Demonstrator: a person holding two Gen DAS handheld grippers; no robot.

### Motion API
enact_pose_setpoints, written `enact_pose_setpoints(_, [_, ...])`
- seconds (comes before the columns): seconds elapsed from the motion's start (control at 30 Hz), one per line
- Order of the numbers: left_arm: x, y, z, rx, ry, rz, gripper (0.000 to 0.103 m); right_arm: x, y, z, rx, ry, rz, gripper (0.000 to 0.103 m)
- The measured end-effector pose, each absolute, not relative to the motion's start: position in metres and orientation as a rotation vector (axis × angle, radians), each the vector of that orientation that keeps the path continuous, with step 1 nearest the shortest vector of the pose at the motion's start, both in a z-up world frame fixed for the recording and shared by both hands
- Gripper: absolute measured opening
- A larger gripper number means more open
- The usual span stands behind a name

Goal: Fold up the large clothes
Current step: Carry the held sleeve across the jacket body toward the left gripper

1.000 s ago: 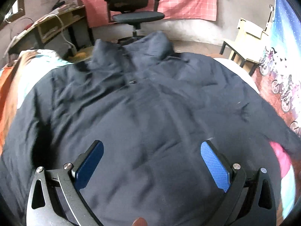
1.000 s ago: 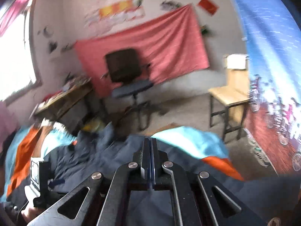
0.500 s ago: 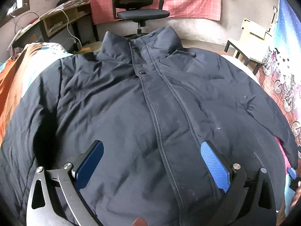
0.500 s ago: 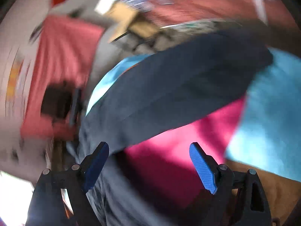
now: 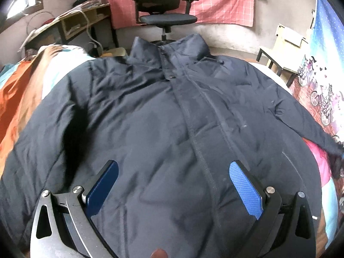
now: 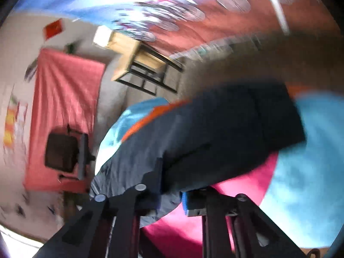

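A dark navy padded jacket (image 5: 172,118) lies face up and zipped on the bed, collar toward the far end. My left gripper (image 5: 173,165) hovers open over its lower front, one pad on each side of the zip line, nothing between them. The jacket's right sleeve (image 5: 311,129) stretches toward the bed's right edge. In the blurred, rolled right wrist view, my right gripper (image 6: 171,185) is closing its jaws, with the sleeve (image 6: 225,129) fabric pinched between them near the cuff end.
The colourful bedspread (image 5: 21,86) shows orange on the left and pink and blue (image 6: 311,161) under the sleeve. Beyond the bed stand an office chair (image 5: 165,6), a cluttered desk (image 5: 71,21) at the left and a wooden stool (image 5: 283,49) at the right.
The right gripper swung down and rolled over, opened wide above the sleeve, then closed on it. The left gripper drifted a little over the jacket, still open.
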State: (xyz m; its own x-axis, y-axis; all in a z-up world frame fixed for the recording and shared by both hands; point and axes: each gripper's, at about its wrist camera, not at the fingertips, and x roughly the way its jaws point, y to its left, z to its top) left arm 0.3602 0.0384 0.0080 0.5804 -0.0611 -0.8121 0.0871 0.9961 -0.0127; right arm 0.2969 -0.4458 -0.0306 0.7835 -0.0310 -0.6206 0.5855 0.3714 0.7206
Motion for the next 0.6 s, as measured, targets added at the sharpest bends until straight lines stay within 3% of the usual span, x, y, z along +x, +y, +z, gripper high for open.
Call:
enact_pose_setpoints(0.17, [0.342, 0.072, 0.015, -0.054, 0.935, -0.033, 0.101, 0.344, -0.401, 0.072, 0.759, 0.476, -0.295, 0.01])
enact_pose_setpoints(0.33, [0.325, 0.117, 0.02, -0.169, 0.919, 0.045, 0.101, 0.382, -0.289, 0.167, 0.304, 0.379, -0.053, 0.009])
enact_pose_setpoints(0.47, [0.315, 0.15, 0.028, -0.229, 0.903, 0.136, 0.101, 0.4, -0.18, 0.197, 0.041, 0.371, 0.165, 0.009])
enact_pose_setpoints(0.6, [0.302, 0.19, 0.036, -0.314, 0.873, 0.22, 0.101, 0.41, -0.081, 0.183, -0.153, 0.41, 0.328, 0.009])
